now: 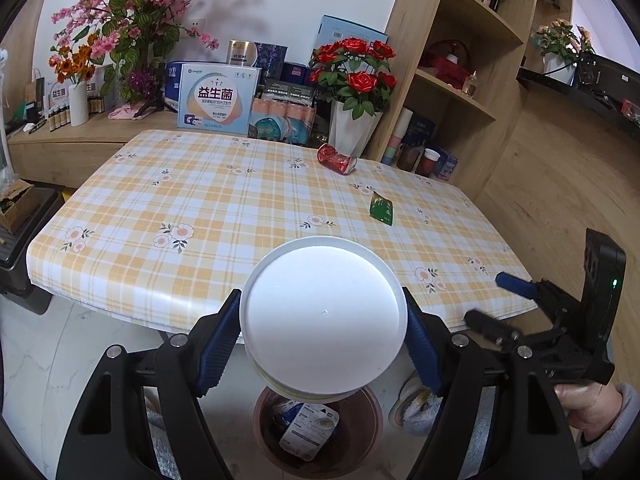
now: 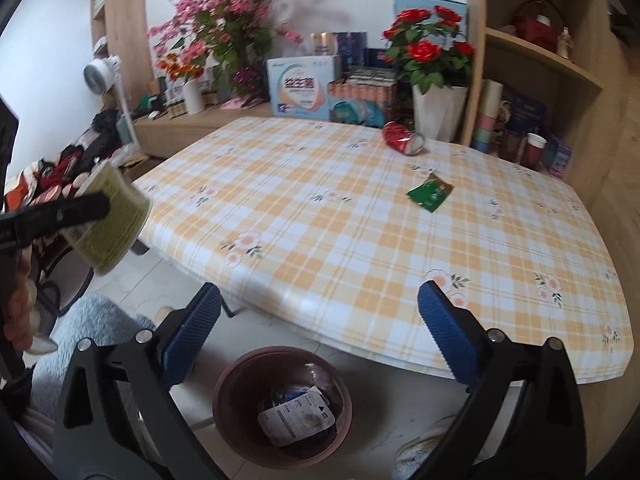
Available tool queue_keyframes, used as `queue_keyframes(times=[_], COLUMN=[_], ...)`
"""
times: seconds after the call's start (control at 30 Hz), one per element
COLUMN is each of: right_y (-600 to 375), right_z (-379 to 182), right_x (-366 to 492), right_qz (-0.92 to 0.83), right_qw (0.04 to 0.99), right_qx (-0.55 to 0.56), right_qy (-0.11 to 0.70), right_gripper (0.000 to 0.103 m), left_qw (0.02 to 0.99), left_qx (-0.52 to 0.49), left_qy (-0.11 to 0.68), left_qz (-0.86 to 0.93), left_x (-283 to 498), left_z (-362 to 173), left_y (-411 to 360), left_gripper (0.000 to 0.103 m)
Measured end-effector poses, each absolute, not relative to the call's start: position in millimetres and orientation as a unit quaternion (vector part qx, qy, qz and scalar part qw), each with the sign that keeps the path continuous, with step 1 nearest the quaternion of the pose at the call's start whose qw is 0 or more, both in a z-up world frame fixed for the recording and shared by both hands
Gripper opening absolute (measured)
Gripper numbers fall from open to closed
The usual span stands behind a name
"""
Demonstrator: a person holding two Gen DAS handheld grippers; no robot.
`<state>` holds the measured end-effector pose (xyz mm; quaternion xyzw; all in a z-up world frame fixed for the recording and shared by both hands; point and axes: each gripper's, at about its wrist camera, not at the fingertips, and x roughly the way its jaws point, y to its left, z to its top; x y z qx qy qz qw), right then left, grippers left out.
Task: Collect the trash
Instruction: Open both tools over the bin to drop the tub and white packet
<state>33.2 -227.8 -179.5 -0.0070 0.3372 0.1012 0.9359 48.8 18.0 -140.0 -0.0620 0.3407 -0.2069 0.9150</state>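
A: Left wrist view: my left gripper (image 1: pixel 323 344) clamps the white cup (image 1: pixel 323 320) above the bin (image 1: pixel 318 436). Release squarely overhead.

B: Right wrist view: my right gripper (image 2: pixel 320 336) gapes empty; green packet (image 2: pixel 430 192) and red can (image 2: pixel 402 139) remain on the table (image 2: pixel 320 240).

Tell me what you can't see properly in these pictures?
- What else lies in the bin: only one packet shows; in the left wrist view the cup covers half of it.
- The cup's side and inside: the left wrist view shows only its white bottom; the right wrist view shows it blurred.
- Words on the green packet and red can: too small.
- The person: cut off by the edges, only a hand shows.
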Motion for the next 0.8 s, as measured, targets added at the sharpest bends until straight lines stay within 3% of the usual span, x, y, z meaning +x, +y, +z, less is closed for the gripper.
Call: queue_keyframes(times=[0.8], right_y=[-284.0], right_z=[-195.7], right_x=[40.7], right_qz=[0.025], right_qw=[0.937], right_qx=[0.048], right_qy=[0.344], right_gripper=[0.097], left_qw=[0.889], left_qx=[-0.016], left_qy=[0.376], left_qz=[-0.259], left_x=[47.5], left_z=[-166.3], left_y=[-28.2], left_gripper=[0.074])
